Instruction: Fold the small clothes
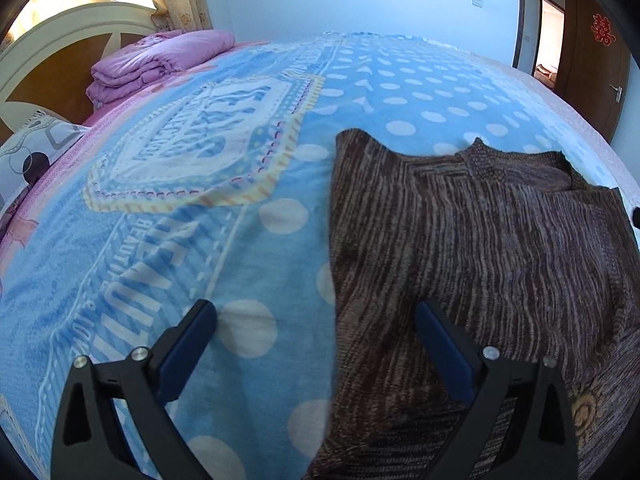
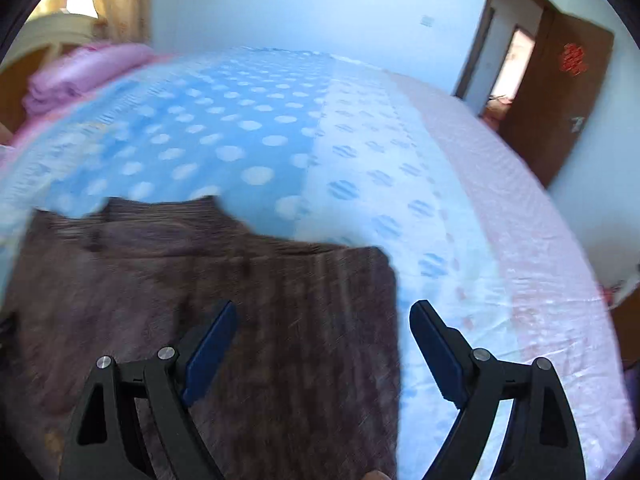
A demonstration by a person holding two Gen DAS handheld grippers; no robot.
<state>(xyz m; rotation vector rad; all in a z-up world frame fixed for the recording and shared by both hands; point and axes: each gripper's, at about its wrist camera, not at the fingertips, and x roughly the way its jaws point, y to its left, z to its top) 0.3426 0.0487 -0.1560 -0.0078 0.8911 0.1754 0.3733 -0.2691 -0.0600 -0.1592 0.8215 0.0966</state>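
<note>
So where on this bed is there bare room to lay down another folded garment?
Free: the blue polka-dot blanket left of the brown striped knit sweater, up to the folded purple quilt by the headboard; also the pale pink sheet right of the sweater. Crowded only at the sweater.

Both tools are showing the same build: the left gripper [image 1: 316, 312] is wearing matte black angular arms with triangular cut-outs, each arm carrying round silver screw heads near its knuckle. Flat dark-blue pads [image 1: 188, 346] are lining the inner faces of its fingers. The right gripper [image 2: 322, 312] is looking identical, black frame, silver screws and blue pads [image 2: 436, 350] alike.
</note>
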